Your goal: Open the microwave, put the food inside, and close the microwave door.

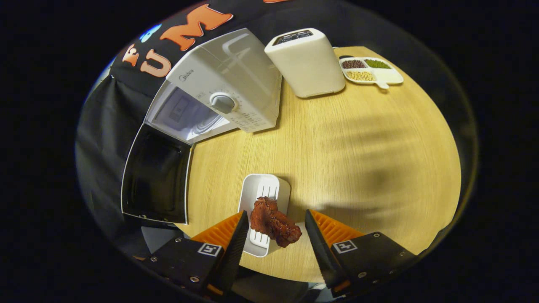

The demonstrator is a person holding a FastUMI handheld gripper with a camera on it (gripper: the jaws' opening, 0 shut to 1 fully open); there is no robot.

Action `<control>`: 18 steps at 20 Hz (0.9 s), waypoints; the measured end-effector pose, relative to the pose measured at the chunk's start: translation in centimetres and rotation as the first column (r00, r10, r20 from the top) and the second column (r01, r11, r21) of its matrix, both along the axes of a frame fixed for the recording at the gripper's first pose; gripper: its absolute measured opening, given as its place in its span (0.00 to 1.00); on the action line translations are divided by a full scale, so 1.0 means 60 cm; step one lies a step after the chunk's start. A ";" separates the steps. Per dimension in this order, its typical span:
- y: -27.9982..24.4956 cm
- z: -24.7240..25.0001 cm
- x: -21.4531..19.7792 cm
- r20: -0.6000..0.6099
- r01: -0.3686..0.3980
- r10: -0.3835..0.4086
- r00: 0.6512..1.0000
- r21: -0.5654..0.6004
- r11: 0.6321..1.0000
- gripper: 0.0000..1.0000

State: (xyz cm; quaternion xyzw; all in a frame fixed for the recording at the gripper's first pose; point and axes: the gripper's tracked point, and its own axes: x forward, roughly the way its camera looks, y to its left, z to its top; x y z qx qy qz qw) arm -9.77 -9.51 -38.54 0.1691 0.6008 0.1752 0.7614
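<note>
Microwave [223,90] stood at the far left of the round wooden table [358,160], one unit, white, with a single dial on its control panel. Its door [156,174] hung wide open, swung out toward the near side, the dark glass facing up and the lit cavity [185,115] exposed behind it.

One piece of food [273,223], a dark red glazed chunk of meat, lay on one small white ribbed tray [263,198], with its nearer end hanging over the tray's edge. Both sat between the fingers of the gripper [273,235], whose two fingers were spread wide. The left finger stood just beside the meat; whether it touched could not be told. The right finger was clearly apart from it.

Beyond the microwave, to its right, one tall cream-white appliance [307,63] with a dark panel on top stood nearly against the microwave's side. Further right lay one white divided dish [372,71] with four compartments: three held beans, dark red, green and pale yellow, and the fourth looked bare.

Between the tray and the open cavity the tabletop was bare wood.
</note>
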 end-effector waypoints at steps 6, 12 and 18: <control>0.013 -0.024 -0.014 -0.110 -0.007 0.014 0.994 0.069 0.998 0.55; 0.046 0.014 0.004 -0.122 0.128 -0.105 0.987 0.191 0.973 0.22; 0.048 0.042 0.018 -0.060 0.270 -0.263 0.963 0.189 0.944 0.14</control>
